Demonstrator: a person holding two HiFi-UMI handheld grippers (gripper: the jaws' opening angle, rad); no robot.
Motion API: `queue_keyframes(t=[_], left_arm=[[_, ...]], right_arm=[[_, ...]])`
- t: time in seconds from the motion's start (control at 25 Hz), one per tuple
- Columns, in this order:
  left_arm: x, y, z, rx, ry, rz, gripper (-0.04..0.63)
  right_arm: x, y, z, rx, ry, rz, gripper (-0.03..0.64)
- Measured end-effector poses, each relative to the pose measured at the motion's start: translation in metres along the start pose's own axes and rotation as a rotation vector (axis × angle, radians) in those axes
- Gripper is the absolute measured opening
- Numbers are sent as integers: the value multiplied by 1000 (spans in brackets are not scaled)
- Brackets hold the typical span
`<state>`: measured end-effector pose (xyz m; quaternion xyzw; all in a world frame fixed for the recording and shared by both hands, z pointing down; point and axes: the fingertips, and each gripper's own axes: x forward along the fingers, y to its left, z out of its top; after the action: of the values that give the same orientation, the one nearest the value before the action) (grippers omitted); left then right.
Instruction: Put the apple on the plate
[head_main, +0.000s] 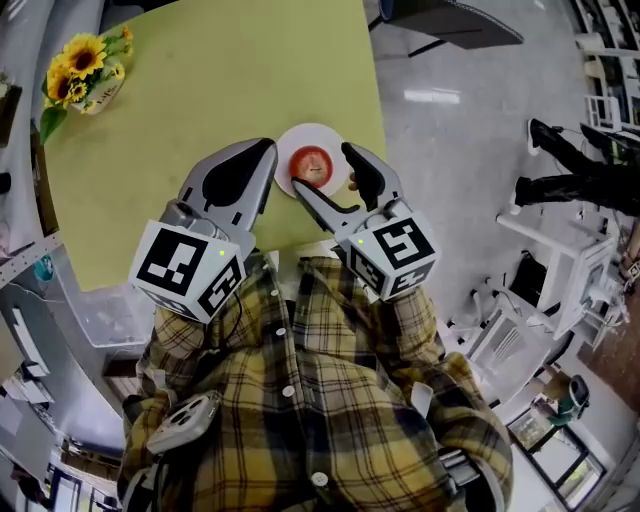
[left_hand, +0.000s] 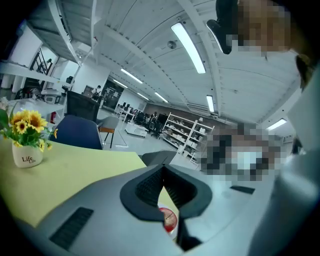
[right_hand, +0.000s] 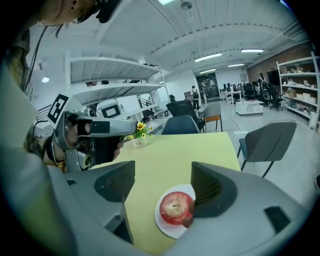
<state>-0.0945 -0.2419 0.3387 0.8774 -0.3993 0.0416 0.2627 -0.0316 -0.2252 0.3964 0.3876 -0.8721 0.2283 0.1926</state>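
A red apple (head_main: 312, 165) sits on a small white plate (head_main: 293, 144) near the right front corner of the yellow-green table (head_main: 200, 110). In the right gripper view the apple (right_hand: 175, 207) lies on the plate (right_hand: 165, 229) well below the jaws. My right gripper (head_main: 330, 178) is open above the plate, nothing between its jaws, and it is also seen from its own camera (right_hand: 164, 184). My left gripper (head_main: 262, 165) hovers just left of the plate with its jaws closed together and empty. Past its tips (left_hand: 162, 187) a sliver of apple (left_hand: 169, 218) shows.
A white vase of sunflowers (head_main: 85, 72) stands at the table's far left corner. Chairs (right_hand: 267, 142) stand past the table's far and right sides. The person's plaid shirt (head_main: 320, 400) fills the near foreground. Grey floor lies to the right of the table.
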Motion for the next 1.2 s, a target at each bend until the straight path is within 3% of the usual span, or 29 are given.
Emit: queue_keyframes(t=[0.08,0.32,0.56,0.76,0.92,1.2], left_arm=[[-3,-3,14,22,-26,0,6],[-23,-16,47,50,-72,6,6],[-28,-38,80,129,-122,-30,6],[-42,-44,103,134,-166,-43,6],[-47,-51,109,114,-188,-42,6],[-44,-57,96,88,-179,-56,6]], right_arm=[[-10,2,18,-5,-36,-12,296],[-42,25,66,-22,-129,9,251],[-56,47,103,-81,-212,50,200],[-59,60,119,-62,-241,92,132],[-70,59,130,-91,-266,60,36],[-75,63,133,-117,-274,74,-2]])
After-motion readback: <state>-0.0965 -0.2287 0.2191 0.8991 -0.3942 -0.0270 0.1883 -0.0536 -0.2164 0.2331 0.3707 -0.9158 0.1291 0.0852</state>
